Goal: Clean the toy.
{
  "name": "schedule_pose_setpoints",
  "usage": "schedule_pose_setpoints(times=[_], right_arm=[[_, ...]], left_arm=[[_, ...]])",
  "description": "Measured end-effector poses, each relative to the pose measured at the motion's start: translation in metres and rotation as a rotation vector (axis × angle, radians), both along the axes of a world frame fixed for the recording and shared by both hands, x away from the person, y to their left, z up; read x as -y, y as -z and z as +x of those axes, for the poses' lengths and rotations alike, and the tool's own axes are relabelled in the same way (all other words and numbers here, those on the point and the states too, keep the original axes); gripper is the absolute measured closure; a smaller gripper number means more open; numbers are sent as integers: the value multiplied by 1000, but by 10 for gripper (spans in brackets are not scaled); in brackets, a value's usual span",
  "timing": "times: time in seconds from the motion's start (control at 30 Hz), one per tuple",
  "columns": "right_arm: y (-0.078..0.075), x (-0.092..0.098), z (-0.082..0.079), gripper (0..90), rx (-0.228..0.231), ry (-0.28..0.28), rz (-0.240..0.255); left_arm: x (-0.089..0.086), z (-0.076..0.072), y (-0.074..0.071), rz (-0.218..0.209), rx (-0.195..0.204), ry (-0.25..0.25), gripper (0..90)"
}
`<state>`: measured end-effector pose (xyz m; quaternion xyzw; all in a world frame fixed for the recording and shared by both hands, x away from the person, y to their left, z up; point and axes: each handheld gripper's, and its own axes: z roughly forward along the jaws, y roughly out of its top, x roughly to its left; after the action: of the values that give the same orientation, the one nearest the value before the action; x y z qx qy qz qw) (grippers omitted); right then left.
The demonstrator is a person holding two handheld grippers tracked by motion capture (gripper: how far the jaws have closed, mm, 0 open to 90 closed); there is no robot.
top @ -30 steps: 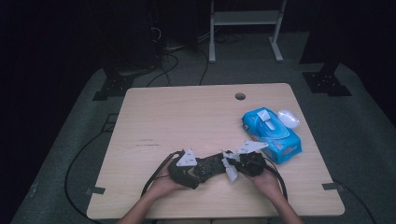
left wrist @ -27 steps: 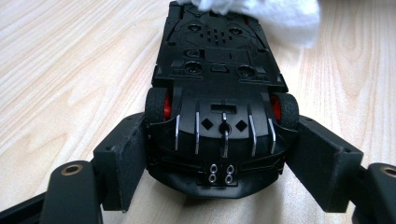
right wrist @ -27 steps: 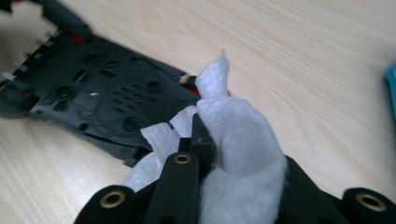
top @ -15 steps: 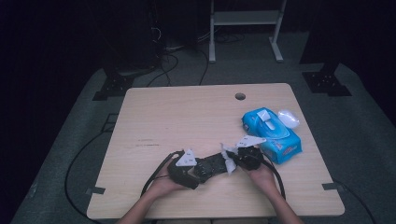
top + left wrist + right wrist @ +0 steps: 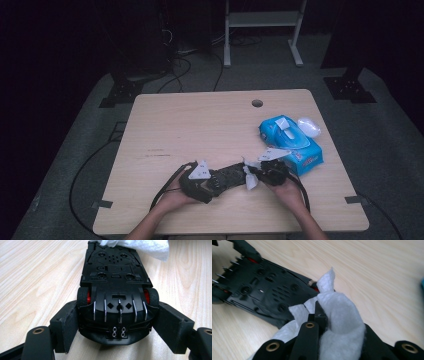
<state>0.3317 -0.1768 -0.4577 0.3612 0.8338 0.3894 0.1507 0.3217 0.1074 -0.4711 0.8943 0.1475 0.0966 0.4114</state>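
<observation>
A black toy car (image 5: 231,174) lies belly up on the table, its underside and red wheel hubs facing up (image 5: 116,285). My left gripper (image 5: 217,179) is shut on the car's tail end, one jaw against each flank (image 5: 118,325). My right gripper (image 5: 256,175) is shut on a white wipe (image 5: 248,179), which is bunched around its jaws (image 5: 339,315). The wipe rests against the car's far end (image 5: 140,246), over the edge of the dark chassis (image 5: 267,287). My right gripper's (image 5: 319,312) fingertips are mostly wrapped by the cloth.
A blue pack of wipes (image 5: 291,142) lies just right of the right hand, with a small white lid-like object (image 5: 308,126) behind it. The wooden table (image 5: 200,125) has a cable hole (image 5: 257,103) near the back. Cables trail from both grippers off the front edge.
The right gripper and its wipe have shifted slightly at the car's end. The left gripper and the car have stayed put.
</observation>
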Motion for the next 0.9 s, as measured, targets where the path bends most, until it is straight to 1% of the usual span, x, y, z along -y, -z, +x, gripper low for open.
schedule_pose_setpoints(times=[0.1,0.13,0.17,0.2,0.23,0.27,0.3,0.37,0.47,0.5,0.53,0.57,0.6,0.7,0.73,0.77,0.8,0.83,0.87,0.9], right_arm=[[0,4,-2,815,-8,3,-5],[-1,2,-6,815,-13,-11,18],[-1,2,-6,815,-13,-11,18],[-2,-7,-9,814,-7,-41,32],[-2,-7,-9,814,-7,-41,32],[-3,-13,-10,814,-9,-63,45],[-3,-23,-13,813,3,-101,45],[-4,-28,-14,812,26,-121,32],[-3,-20,-10,813,21,-81,29],[-1,-14,-7,813,14,-55,34],[0,-9,-5,814,9,-26,26],[0,-9,-5,814,9,-26,26],[2,-2,-2,814,-1,-2,37],[1,-5,-4,814,6,-7,35],[0,-14,-7,815,8,-41,48],[-1,-20,-9,814,20,-57,48],[-2,-25,-10,814,18,-83,55],[-2,-25,-10,814,18,-83,55],[-3,-34,-12,814,28,-112,54],[-3,-36,-13,814,38,-114,41]], left_arm=[[0,1,1,10,3,6,242],[0,1,1,8,-2,6,242],[0,1,1,8,-2,6,242],[0,1,0,12,1,6,242],[0,1,0,12,1,6,242],[0,1,0,12,1,5,242],[0,1,1,10,2,2,242],[0,1,1,10,4,1,242],[0,1,0,5,5,2,242],[0,1,0,4,3,1,242],[0,1,0,2,1,2,242],[0,1,0,2,1,2,242],[0,1,0,3,0,4,242],[0,1,0,7,1,6,242],[0,1,0,14,4,7,242],[0,1,0,14,4,7,242],[0,1,1,8,4,3,242],[0,1,1,8,4,3,242],[1,0,0,12,6,2,242],[1,0,0,10,6,2,242]])
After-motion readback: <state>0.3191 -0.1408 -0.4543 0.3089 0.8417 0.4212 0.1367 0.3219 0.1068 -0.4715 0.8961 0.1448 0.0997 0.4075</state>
